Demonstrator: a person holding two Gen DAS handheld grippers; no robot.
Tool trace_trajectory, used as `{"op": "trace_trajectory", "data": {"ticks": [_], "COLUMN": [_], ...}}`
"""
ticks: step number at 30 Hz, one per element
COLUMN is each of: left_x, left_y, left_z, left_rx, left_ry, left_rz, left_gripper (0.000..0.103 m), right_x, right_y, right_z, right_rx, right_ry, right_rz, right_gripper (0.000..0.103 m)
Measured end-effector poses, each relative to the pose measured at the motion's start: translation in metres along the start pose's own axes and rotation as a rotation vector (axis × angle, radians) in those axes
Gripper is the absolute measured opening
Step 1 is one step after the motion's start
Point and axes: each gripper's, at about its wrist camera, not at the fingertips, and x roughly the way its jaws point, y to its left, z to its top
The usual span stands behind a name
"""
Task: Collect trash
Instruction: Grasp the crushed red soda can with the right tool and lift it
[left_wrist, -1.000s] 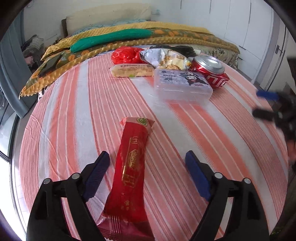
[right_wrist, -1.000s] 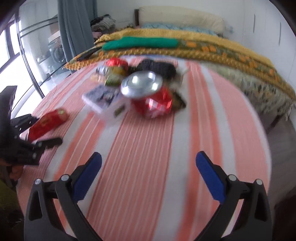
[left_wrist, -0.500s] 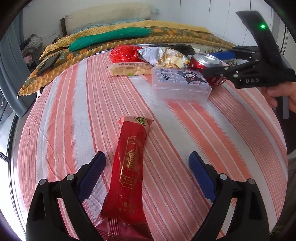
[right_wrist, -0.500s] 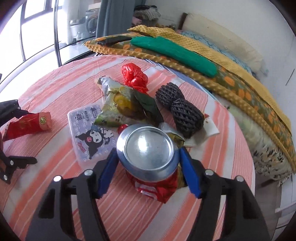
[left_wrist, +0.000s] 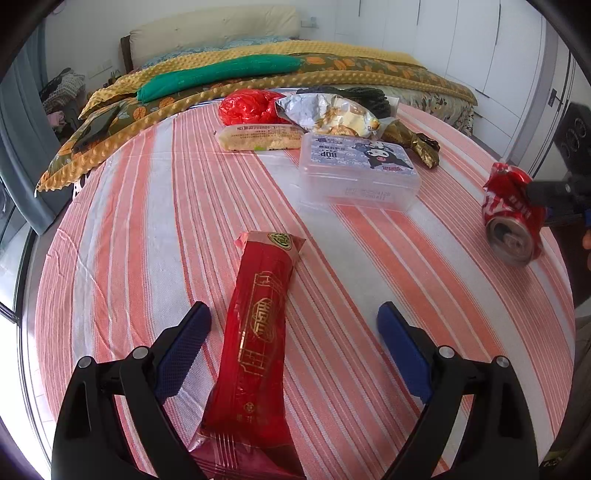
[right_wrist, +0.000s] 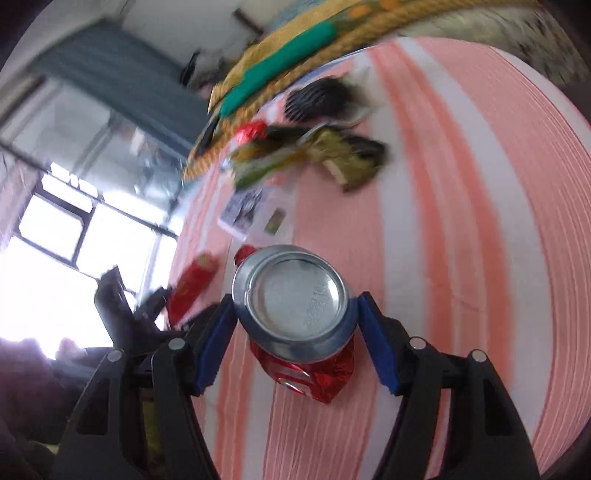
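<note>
Your right gripper (right_wrist: 295, 325) pinches the crushed can (right_wrist: 295, 306) between its jaws, clear of the pile, while your left gripper (left_wrist: 291, 339) hangs spread over the red wrapper (left_wrist: 258, 332) on the table (left_wrist: 129, 221); the dented can could slip if you swing fast.

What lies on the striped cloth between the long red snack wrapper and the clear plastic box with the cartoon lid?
Nothing: in the left wrist view, only bare striped cloth separates the long red snack wrapper from the clear plastic box.
</note>
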Motion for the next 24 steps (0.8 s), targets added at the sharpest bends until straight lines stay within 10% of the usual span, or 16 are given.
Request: {"op": "trace_trajectory", "data": {"ticks": [9,24], "left_x": [0.0,-0.022], "left_y": [0.0,0.015], "left_z": [0.0,-0.005], "left_rx": [0.0,-0.033], "left_ry": [0.0,0.015], "left_rz": [0.001,-0.096], "left_gripper": [0.091,0.091], "right_x": [-0.052,0.006], "right_y": [-0.045,0.052], "right_z": [0.0,-0.021], "right_rx": [0.112,-0.412], "right_ry": [-0.16,-0.068], "right_rz": [-0.096,-0.494], "right_gripper": [0.078,0.095]}}
